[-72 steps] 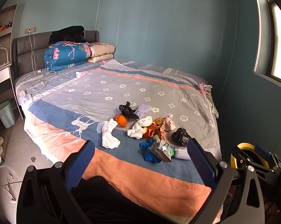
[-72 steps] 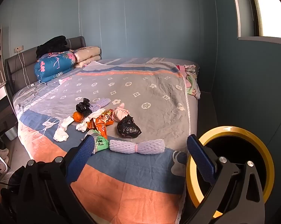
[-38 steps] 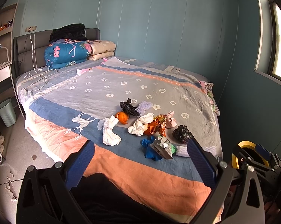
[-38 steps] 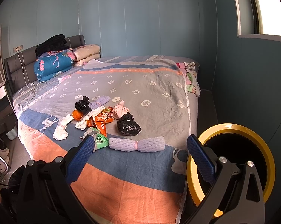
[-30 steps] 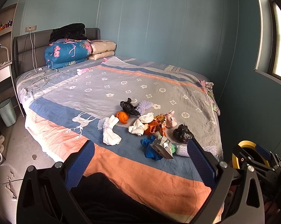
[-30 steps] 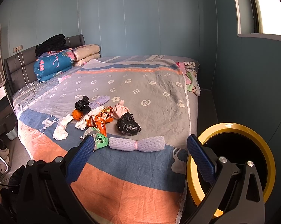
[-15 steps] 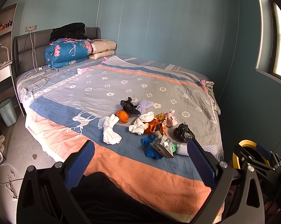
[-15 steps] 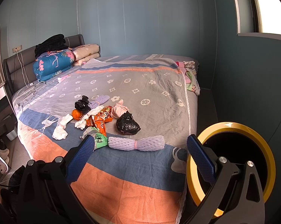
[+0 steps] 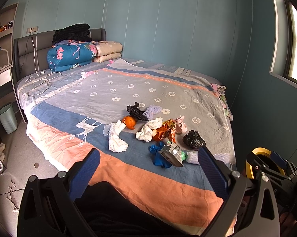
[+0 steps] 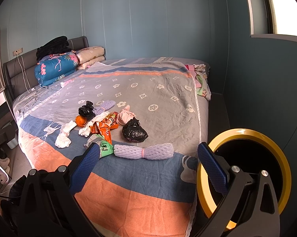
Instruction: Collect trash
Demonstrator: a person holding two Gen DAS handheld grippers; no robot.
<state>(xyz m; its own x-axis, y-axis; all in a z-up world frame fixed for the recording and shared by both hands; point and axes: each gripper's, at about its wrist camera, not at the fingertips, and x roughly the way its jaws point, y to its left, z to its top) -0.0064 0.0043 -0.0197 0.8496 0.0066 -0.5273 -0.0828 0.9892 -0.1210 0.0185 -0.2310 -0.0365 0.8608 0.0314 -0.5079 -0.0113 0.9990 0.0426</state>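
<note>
A heap of trash lies on the bed (image 9: 128, 175) near its foot: a black bag (image 9: 194, 139) (image 10: 134, 132), orange peel (image 9: 129, 121) (image 10: 81, 120), white tissues (image 9: 117, 142) (image 10: 64, 136), an orange wrapper (image 10: 102, 128), a blue glove (image 9: 158, 155), a crumpled carton (image 9: 171, 154) and purple foam netting (image 10: 143, 151). A yellow-rimmed bin (image 10: 245, 169) (image 9: 260, 154) stands on the floor right of the bed. My left gripper (image 9: 148, 169) is open and empty, short of the bed's foot. My right gripper (image 10: 148, 164) is open and empty, above the foot edge, left of the bin.
Folded quilts (image 9: 71, 56) and pillows (image 9: 109, 50) are stacked at the headboard. A charger cable (image 9: 39, 81) lies on the bed's left side. A pale green bin (image 9: 7, 118) stands on the floor at left. Clothes (image 10: 201, 83) hang off the bed's far right edge.
Both grippers have drawn back a little from the bed, so the trash heap looks slightly smaller and farther. Both stay open and empty; nothing on the bed has moved.
</note>
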